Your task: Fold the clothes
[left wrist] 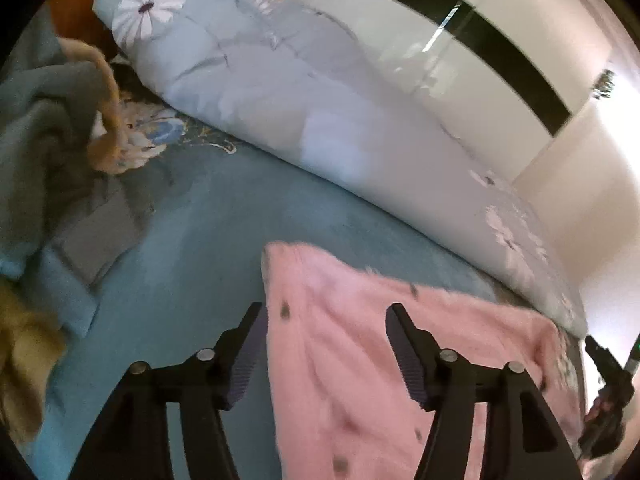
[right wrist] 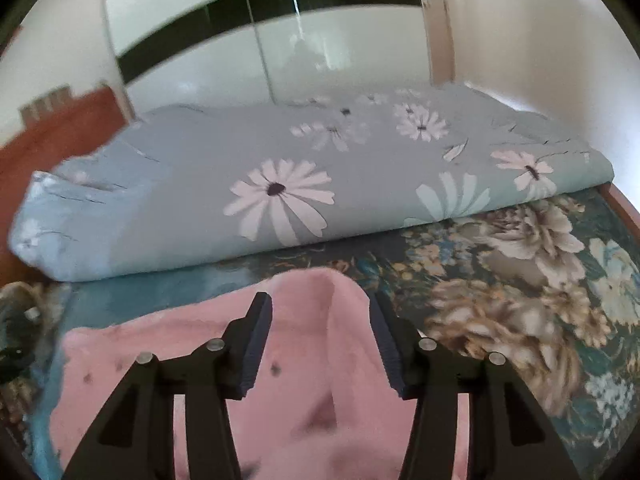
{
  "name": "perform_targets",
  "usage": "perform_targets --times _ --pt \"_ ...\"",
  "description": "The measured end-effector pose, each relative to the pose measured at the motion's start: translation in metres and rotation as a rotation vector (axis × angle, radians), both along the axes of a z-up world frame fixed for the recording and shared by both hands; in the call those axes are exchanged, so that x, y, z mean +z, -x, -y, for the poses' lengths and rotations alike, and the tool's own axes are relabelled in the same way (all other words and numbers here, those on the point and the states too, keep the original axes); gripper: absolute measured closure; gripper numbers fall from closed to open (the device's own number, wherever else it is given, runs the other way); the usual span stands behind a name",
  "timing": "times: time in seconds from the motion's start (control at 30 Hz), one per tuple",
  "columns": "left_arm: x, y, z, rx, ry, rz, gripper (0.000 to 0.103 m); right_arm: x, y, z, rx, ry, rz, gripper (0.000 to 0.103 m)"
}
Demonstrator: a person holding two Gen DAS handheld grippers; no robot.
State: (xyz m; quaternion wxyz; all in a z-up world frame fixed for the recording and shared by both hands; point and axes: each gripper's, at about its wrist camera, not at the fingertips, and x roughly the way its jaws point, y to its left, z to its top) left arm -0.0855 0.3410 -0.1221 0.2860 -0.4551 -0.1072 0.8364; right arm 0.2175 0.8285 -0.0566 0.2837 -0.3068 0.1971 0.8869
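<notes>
Pink fleece garment with dark spots [left wrist: 360, 360]: lies spread on the bed, one edge near the left gripper, a raised fold between the right gripper's fingers in the right wrist view [right wrist: 320, 320].
Left gripper [left wrist: 326, 344]: black fingers spread wide, nothing clamped; the garment's left edge lies between them, below the tips.
Right gripper [right wrist: 322, 332]: fingers wide apart, straddling the pink fold; contact with the fabric cannot be told.
Teal bed cover [left wrist: 192, 240]: plain under the garment on the left; a floral-patterned part [right wrist: 520, 300] lies to the right.
Pale blue folded quilt with white daisies [right wrist: 280, 184]: lies across the bed beyond the garment, apart from it.
Grey-blue and tan clothes heap [left wrist: 48, 128]: far left of the bed, well apart from the garment.
White wardrobe doors with a black band [right wrist: 260, 40]: behind the bed.
Reddish wooden headboard [right wrist: 60, 128]: at the quilt's left end.
</notes>
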Motion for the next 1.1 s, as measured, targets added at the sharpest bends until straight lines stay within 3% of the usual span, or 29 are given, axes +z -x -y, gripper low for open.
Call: perform_targets --times 0.13,0.27,0.4,0.57,0.77,0.83,0.87,0.93,1.0,1.1 --pt "-0.019 -0.056 0.037 0.008 -0.018 0.020 0.030 -0.008 -0.090 0.024 0.007 0.002 -0.006 0.042" --pt "-0.061 -0.089 0.063 0.051 -0.049 0.141 0.030 -0.051 -0.166 0.043 -0.006 0.120 0.006 0.039" --pt "-0.085 -0.115 0.075 0.085 -0.086 0.232 0.030 -0.094 -0.212 0.057 -0.053 0.247 0.004 0.039" --pt "-0.088 -0.126 0.060 0.091 -0.129 0.263 0.030 -0.114 -0.220 0.071 -0.037 0.384 -0.101 0.039" --pt "-0.091 -0.118 0.037 0.095 -0.202 0.316 0.034 -0.115 -0.183 0.085 0.008 0.437 -0.199 0.039" --pt "-0.094 -0.119 0.036 0.118 -0.218 0.324 0.049 -0.115 -0.173 0.086 -0.004 0.450 -0.223 0.039" --pt "-0.096 -0.118 0.036 0.125 -0.227 0.332 0.061 -0.115 -0.171 0.088 -0.018 0.449 -0.232 0.040" --pt "-0.096 -0.118 0.041 0.153 -0.240 0.331 0.070 -0.114 -0.167 0.091 -0.045 0.448 -0.250 0.051" --pt "-0.088 -0.118 0.046 0.179 -0.241 0.298 0.078 -0.114 -0.165 0.093 -0.057 0.450 -0.258 0.092" --pt "-0.067 -0.117 0.059 0.206 -0.257 0.230 0.082 -0.106 -0.167 0.089 -0.068 0.449 -0.270 0.095"
